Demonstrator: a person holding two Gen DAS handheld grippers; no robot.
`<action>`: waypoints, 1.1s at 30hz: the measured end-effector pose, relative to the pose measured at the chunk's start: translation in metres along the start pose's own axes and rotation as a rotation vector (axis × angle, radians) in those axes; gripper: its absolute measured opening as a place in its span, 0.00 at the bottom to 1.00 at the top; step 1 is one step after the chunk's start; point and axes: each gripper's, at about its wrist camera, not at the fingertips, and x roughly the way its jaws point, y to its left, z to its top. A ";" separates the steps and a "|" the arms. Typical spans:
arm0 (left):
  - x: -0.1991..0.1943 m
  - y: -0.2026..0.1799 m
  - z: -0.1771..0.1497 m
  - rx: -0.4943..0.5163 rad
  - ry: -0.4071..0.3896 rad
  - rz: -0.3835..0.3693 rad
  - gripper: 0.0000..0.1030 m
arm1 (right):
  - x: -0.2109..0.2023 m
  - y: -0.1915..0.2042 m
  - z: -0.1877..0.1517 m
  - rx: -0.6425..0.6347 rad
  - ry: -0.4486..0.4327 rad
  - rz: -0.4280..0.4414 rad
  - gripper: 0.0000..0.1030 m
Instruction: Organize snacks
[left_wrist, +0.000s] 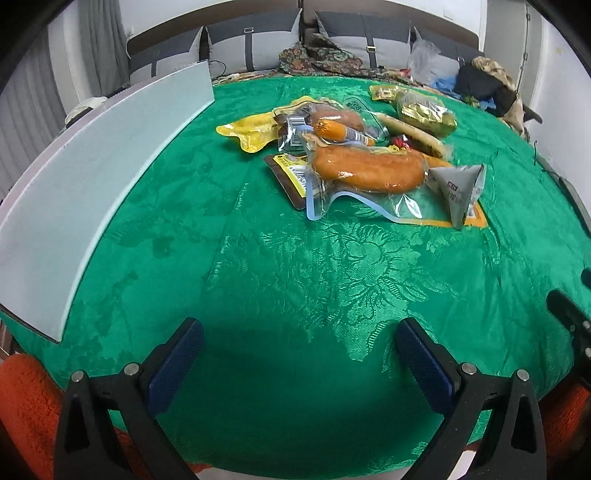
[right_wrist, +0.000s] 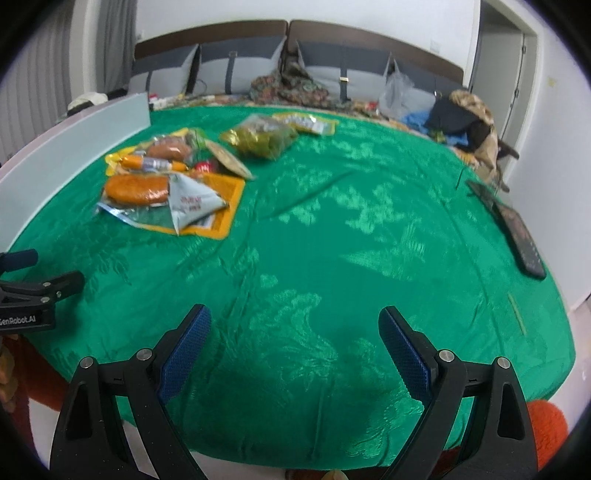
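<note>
A pile of packaged snacks lies on the green tablecloth (left_wrist: 295, 280). It holds a large vacuum-packed sausage (left_wrist: 369, 168), a small orange sausage (left_wrist: 338, 131), a yellow pouch (left_wrist: 251, 133), a grey triangular packet (left_wrist: 460, 188) and a gold-green bag (left_wrist: 424, 114). The same pile shows in the right wrist view, with the large sausage (right_wrist: 136, 190), the grey packet (right_wrist: 194, 201) and the gold-green bag (right_wrist: 260, 136). My left gripper (left_wrist: 299, 354) is open and empty near the table's front edge. My right gripper (right_wrist: 295, 343) is open and empty, to the right of the pile.
A pale rectangular box (left_wrist: 92, 177) stands along the table's left edge, also in the right wrist view (right_wrist: 74, 136). A dark remote-like object (right_wrist: 521, 236) lies at the right edge. A sofa with cushions, cloths and a plastic bag (left_wrist: 424, 59) is behind the table.
</note>
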 end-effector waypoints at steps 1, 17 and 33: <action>0.001 0.001 0.000 -0.004 0.002 -0.004 1.00 | 0.003 -0.001 -0.001 0.006 0.014 0.002 0.91; 0.003 0.005 0.003 0.005 0.009 -0.023 1.00 | 0.019 -0.004 -0.002 0.109 0.144 0.043 0.93; 0.005 0.006 0.004 0.024 0.030 -0.039 1.00 | 0.019 -0.002 0.000 0.151 0.209 0.026 0.93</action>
